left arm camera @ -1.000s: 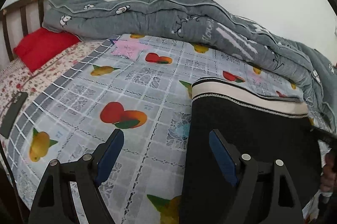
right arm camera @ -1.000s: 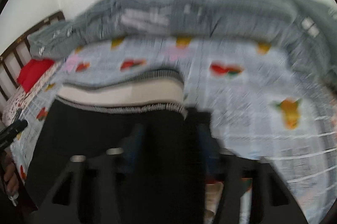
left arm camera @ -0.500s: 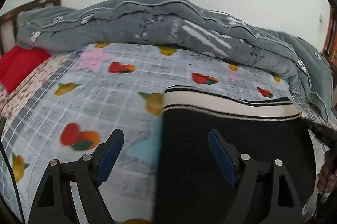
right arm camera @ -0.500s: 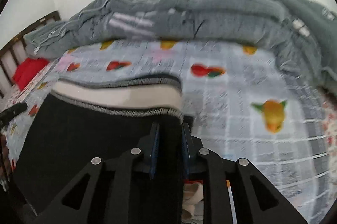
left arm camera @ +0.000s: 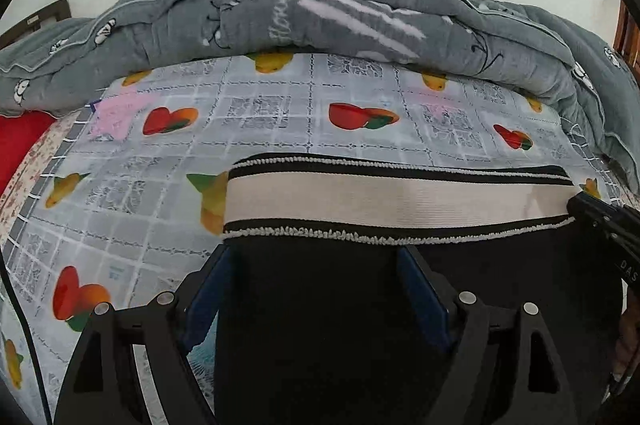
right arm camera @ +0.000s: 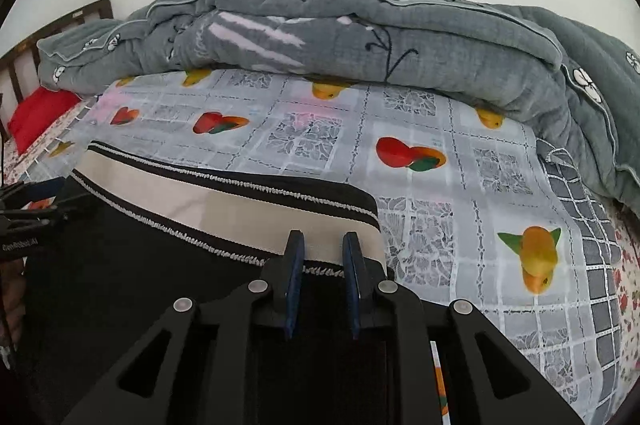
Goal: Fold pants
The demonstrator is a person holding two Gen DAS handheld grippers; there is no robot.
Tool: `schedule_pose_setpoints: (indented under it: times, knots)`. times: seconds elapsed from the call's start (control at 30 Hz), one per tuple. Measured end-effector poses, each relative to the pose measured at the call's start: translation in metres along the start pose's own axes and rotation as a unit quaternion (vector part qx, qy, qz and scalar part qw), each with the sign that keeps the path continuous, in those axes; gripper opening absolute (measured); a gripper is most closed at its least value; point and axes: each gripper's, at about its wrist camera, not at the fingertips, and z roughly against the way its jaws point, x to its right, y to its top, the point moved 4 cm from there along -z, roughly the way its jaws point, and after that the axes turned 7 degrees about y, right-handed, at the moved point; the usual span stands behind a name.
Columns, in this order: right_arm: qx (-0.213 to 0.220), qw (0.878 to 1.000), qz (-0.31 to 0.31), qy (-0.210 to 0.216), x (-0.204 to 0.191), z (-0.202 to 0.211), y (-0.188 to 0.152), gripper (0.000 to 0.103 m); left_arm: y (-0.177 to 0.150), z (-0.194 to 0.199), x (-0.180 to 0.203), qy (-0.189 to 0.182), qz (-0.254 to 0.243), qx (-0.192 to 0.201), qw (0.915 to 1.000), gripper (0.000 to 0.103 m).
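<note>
My right hand-held gripper (right arm camera: 322, 249) has narrowed to a slim gap at the right end of the pants (right arm camera: 140, 289) waistband; I can't tell if it's pinching. My left hand-held gripper (left arm camera: 316, 261), wide and empty, has slid over the pants' left edge on the bed (left arm camera: 260, 113), so the two-corner lift looks nearly set.

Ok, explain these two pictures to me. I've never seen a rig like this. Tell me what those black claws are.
No robot here: a person holds a two-finger gripper in each hand, and each one carries a wide-angle camera looking along its fingers. One picture comes from the left gripper, the other from the right gripper. Black pants with a cream waistband lie on a fruit-print bedsheet, with a grey quilt behind. The left gripper stands open; the right looks pinched on the waistband's end.
</note>
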Motion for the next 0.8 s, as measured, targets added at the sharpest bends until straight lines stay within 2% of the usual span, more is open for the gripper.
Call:
schedule_pose_setpoints:
  times: [0.2,0.27,0.33,0.37,0.57,0.7,0.8]
  knots:
    - [0.002,1.000,-0.010,0.009,0.003,-0.001,0.002,0.018,-0.002,0.005,-0.004,-0.005,0.008,-0.012,0.9999,0.083]
    - [-0.001,1.000,-0.009,0.010,0.001,0.006,0.001,0.023,-0.009,0.013,-0.006,-0.008,0.007,-0.019,0.9998,0.082]
    - [-0.013,1.000,-0.017,0.016,-0.001,0.019,-0.005,0.040,-0.022,0.027,-0.009,-0.014,0.007,-0.024,0.9996,0.082]
    - [-0.018,0.999,-0.021,0.023,-0.003,0.026,-0.010,0.044,-0.030,0.034,-0.010,-0.020,0.009,-0.025,0.9994,0.082]
    - [-0.014,1.000,-0.003,0.005,-0.016,0.073,-0.060,0.045,-0.086,0.073,-0.018,-0.026,0.016,-0.037,0.9988,0.082]
    - [-0.023,0.999,-0.026,0.023,-0.011,0.094,-0.093,0.045,-0.116,0.095,-0.025,-0.026,0.036,-0.034,0.9985,0.082]
    - [-0.035,0.998,-0.049,0.036,-0.006,0.100,-0.115,0.045,-0.132,0.104,-0.032,-0.038,0.058,-0.049,0.9964,0.083]
